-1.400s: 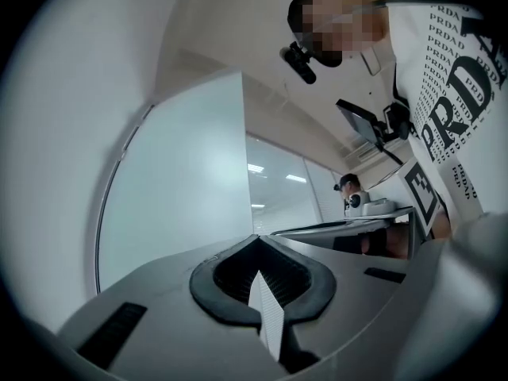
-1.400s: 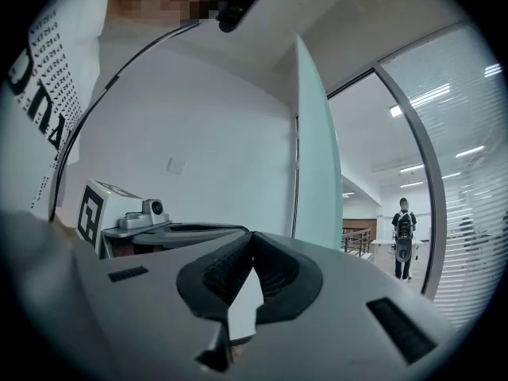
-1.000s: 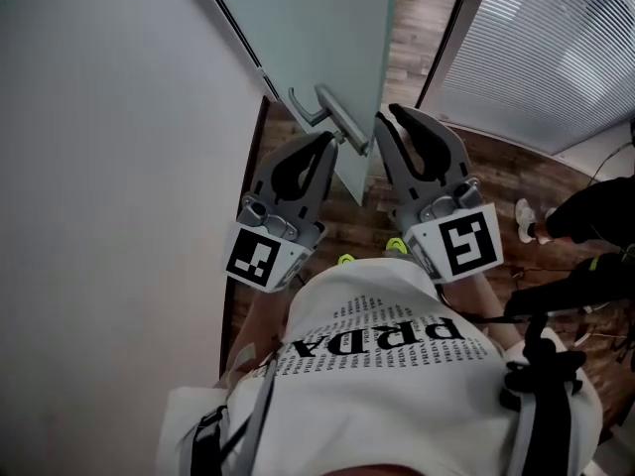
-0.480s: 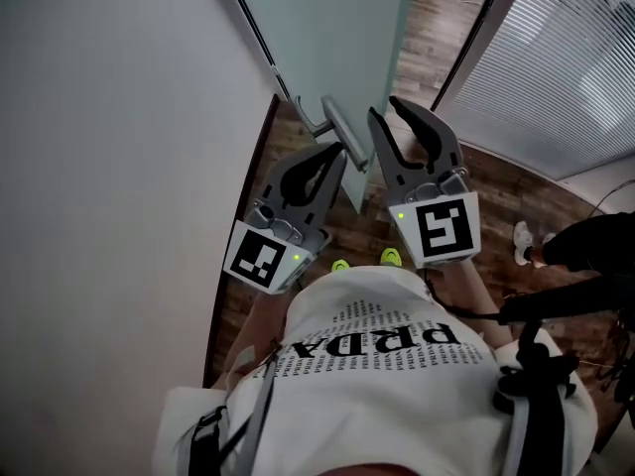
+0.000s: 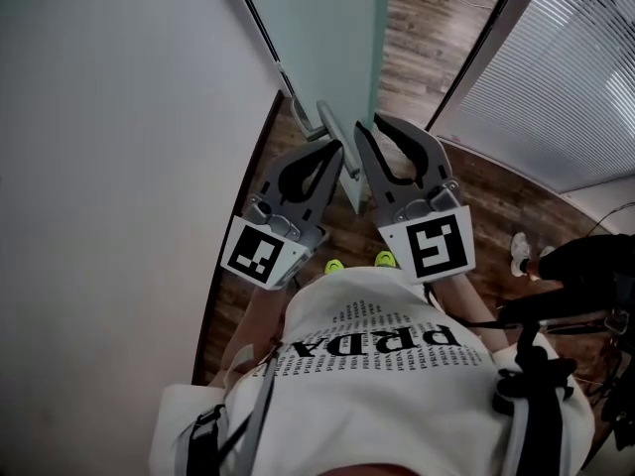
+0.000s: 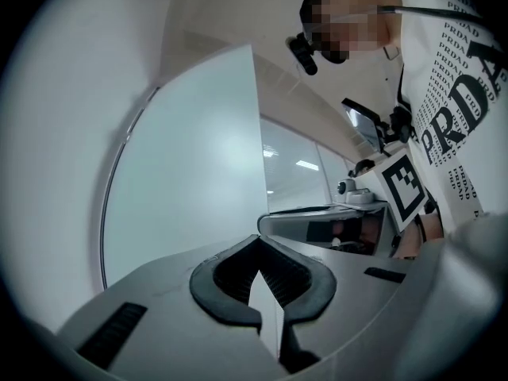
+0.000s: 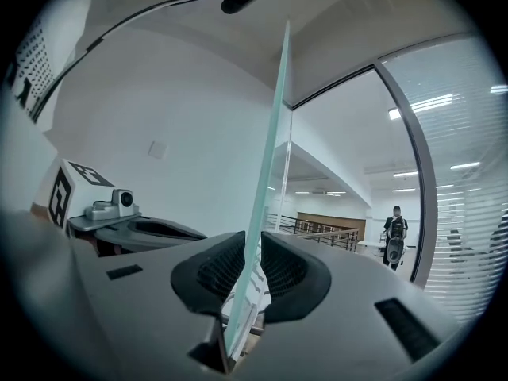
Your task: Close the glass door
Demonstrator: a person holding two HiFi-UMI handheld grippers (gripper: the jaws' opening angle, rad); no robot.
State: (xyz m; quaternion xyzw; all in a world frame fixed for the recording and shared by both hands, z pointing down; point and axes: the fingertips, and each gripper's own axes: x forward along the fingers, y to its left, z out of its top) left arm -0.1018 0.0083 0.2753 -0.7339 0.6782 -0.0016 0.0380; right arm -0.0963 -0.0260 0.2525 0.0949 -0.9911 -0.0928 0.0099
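Note:
The frosted glass door (image 5: 317, 28) stands ajar in the head view, its free edge pointing toward me. Its grey lever handle (image 5: 327, 127) sticks out on the left face. My right gripper (image 5: 369, 124) straddles the door's edge just below the handle. In the right gripper view the pane's green edge (image 7: 274, 133) runs straight between the two black pads, and the right gripper (image 7: 252, 248) is shut on it. My left gripper (image 5: 335, 149) is shut and empty, its tip right beside the handle. In its own view the left gripper (image 6: 258, 248) faces the door panel (image 6: 190, 197).
A white wall (image 5: 119, 167) runs close along the left. A glass partition with blinds (image 5: 566, 77) stands on the right, with wooden floor (image 5: 427, 38) between. Another person (image 5: 585, 266) is at the right edge. A distant person (image 7: 394, 236) stands beyond the door.
Both grippers have drawn closer together at the door. The right gripper has shifted left onto the door's edge, and the left one has risen to the handle.

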